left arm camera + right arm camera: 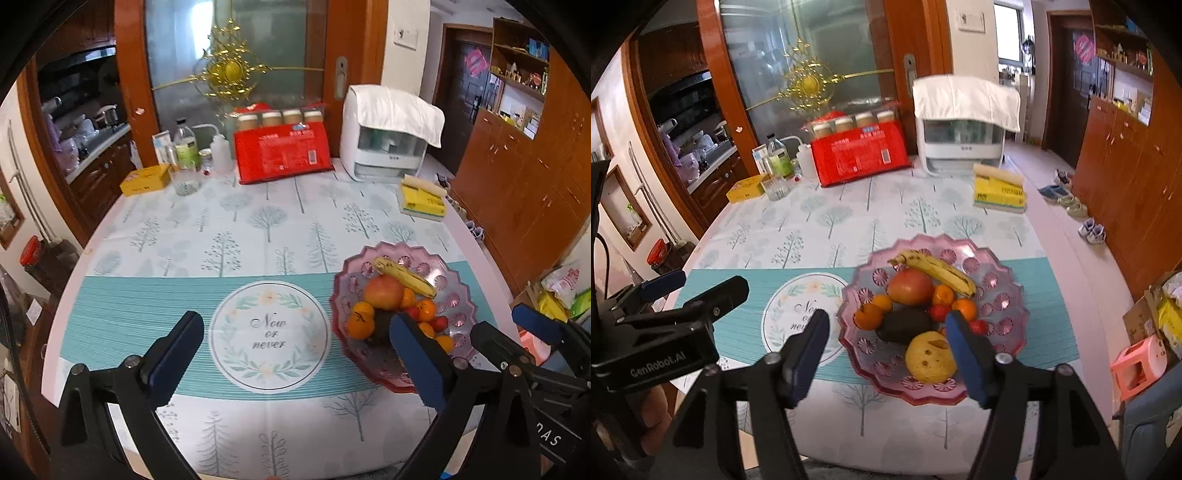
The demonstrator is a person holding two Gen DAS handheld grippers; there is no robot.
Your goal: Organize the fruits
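Bare tablecloth point(258, 229) left of fruit plate point(997, 258); clutter w/ red pack point(282, 155) at far edge.

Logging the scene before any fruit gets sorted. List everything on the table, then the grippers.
plate: 1, pink, near right of table
banana: 1, yellow, plate's far side
apple: 1, red
oranges: about 5, orange
avocado: 1, dark
yellow fruit: 1, plate's near side
strawberries: about 2, red
red bag: 1, far edge
white appliance: 1, far right
yellow pack: 1, right
yellow box: 1, far left
left gripper: open
right gripper: open
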